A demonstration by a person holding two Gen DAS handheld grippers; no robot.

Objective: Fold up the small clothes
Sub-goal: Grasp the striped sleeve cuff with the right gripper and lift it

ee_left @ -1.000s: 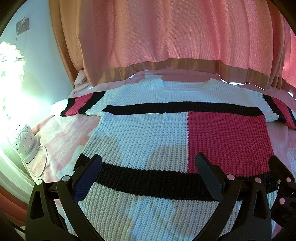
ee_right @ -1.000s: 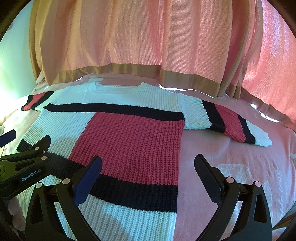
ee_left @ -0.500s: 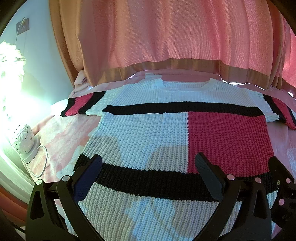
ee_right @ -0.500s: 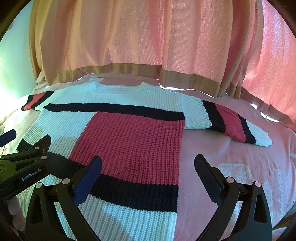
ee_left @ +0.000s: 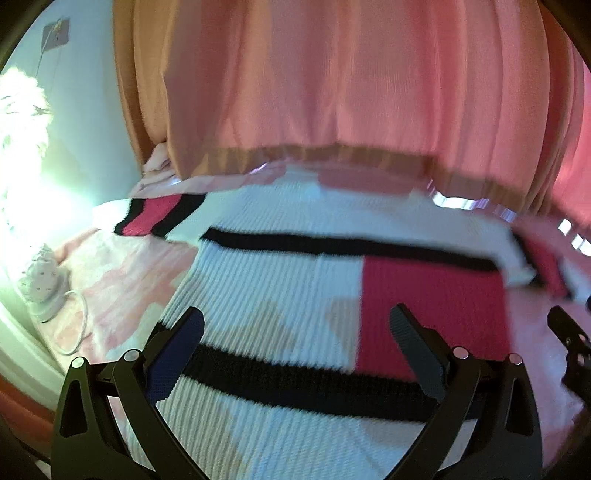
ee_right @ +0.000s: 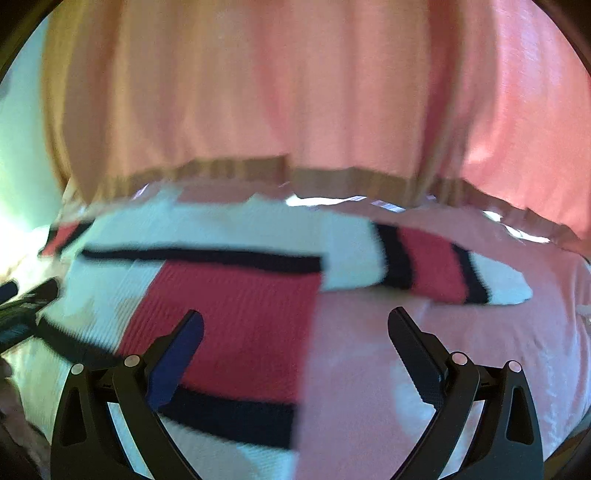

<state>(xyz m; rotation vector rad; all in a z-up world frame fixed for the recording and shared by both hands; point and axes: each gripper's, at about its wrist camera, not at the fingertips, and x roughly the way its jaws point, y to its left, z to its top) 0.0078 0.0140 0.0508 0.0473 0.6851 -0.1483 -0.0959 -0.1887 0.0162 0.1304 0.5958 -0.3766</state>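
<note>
Both views have swung since 0.5 s ago and are now blurred; the curtain point(ee_left: 332, 92) fills more of each frame. The bed point(ee_right: 424, 332) carries the sweater point(ee_left: 277, 288) spread flat, neck twd the curtain, hem twd the cameras, long axis sleeve to sleeve across the bed. Left gripper point(ee_left: 295, 332) hangs over its hem, jaws spread wide, holding nothing. Right gripper point(ee_right: 295, 332) straddles its right edge, jaws likewise spread, empty.

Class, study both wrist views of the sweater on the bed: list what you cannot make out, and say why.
- Sweater hem: left wrist view, cut off by the bottom edge and hidden behind the left gripper.
- Knit texture: right wrist view, motion blur.
- Its far sleeve: right wrist view, blurred and small.
- Wall socket: left wrist view, too small.
</note>
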